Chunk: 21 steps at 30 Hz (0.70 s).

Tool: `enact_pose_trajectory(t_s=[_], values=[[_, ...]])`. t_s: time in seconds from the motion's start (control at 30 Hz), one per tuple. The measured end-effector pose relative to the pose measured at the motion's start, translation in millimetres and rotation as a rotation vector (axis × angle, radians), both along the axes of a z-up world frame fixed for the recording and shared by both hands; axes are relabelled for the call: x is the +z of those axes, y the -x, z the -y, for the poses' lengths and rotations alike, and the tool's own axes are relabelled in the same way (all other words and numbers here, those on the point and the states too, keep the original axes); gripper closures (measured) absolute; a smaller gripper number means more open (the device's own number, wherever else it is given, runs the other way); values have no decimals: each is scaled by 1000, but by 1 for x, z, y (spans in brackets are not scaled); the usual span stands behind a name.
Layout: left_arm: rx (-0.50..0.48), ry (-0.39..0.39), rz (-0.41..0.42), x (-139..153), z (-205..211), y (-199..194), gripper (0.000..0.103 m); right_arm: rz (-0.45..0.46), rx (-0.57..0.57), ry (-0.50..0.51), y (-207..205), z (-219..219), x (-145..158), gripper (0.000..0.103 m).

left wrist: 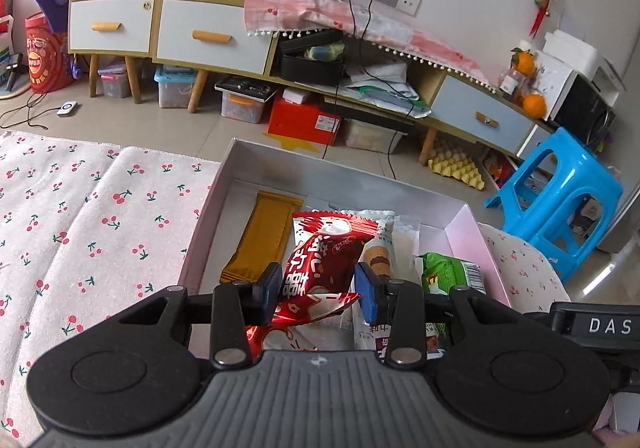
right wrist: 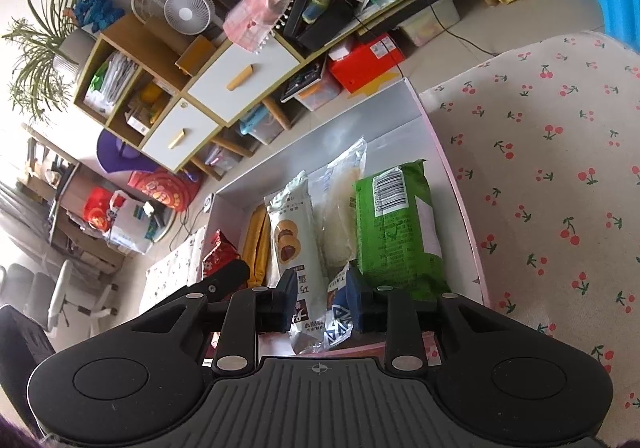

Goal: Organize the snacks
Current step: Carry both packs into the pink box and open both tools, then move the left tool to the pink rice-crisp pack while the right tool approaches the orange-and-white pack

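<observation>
A shallow pink-and-white box (left wrist: 466, 221) lies on the cherry-print cloth and holds several snacks. My left gripper (left wrist: 318, 290) is shut on a red snack packet (left wrist: 320, 268) and holds it over the box's near side. A mustard wafer pack (left wrist: 262, 238), a cookie pack (left wrist: 380, 248) and a green pack (left wrist: 450, 276) lie in the box. In the right wrist view my right gripper (right wrist: 322, 304) hangs over the box (right wrist: 460, 203), its pads around the ends of the cookie pack (right wrist: 290, 232) and a blue-white wrapper (right wrist: 338, 320); whether they grip is unclear. The green pack (right wrist: 396, 228) lies beside it.
A cherry-print cloth (left wrist: 80, 248) covers the surface left of the box and also right of it (right wrist: 560, 167). Beyond stand a low cabinet with drawers (left wrist: 208, 35), floor storage boxes (left wrist: 304, 119) and a blue plastic stool (left wrist: 556, 199).
</observation>
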<state>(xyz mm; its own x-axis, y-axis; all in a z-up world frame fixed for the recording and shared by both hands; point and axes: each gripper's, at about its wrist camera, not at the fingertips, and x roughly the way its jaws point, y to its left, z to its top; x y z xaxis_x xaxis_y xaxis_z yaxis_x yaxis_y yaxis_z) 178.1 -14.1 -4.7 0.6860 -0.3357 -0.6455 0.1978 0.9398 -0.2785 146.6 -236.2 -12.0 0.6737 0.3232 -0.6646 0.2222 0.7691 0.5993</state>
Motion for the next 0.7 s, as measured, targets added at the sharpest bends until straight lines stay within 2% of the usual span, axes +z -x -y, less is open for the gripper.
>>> enact_pose_trajectory(t_s=[0.03,0.07,0.1,0.23,0.3,0.37,0.5,0.7], values=[[-1,-2,3,0,0,0,66,0,0,6,0,0,1,75],[6,-9,10,1,1,1,60,0,2,9,0,0,1,75],[6,-16,15,2,3,1,49,-1,2,9,1,0,1,75],[1,-49,29,6,7,4,42,-2,-10,4,3,4,3,68],[5,-55,33,8,6,6,34,-5,-11,10,5,5,5,65],[5,-57,32,11,5,9,31,-6,-10,16,8,6,7,59],[-2,-77,21,14,4,17,25,-2,-15,21,16,10,12,53],[-13,-110,6,22,4,33,17,2,-32,38,32,16,23,34]])
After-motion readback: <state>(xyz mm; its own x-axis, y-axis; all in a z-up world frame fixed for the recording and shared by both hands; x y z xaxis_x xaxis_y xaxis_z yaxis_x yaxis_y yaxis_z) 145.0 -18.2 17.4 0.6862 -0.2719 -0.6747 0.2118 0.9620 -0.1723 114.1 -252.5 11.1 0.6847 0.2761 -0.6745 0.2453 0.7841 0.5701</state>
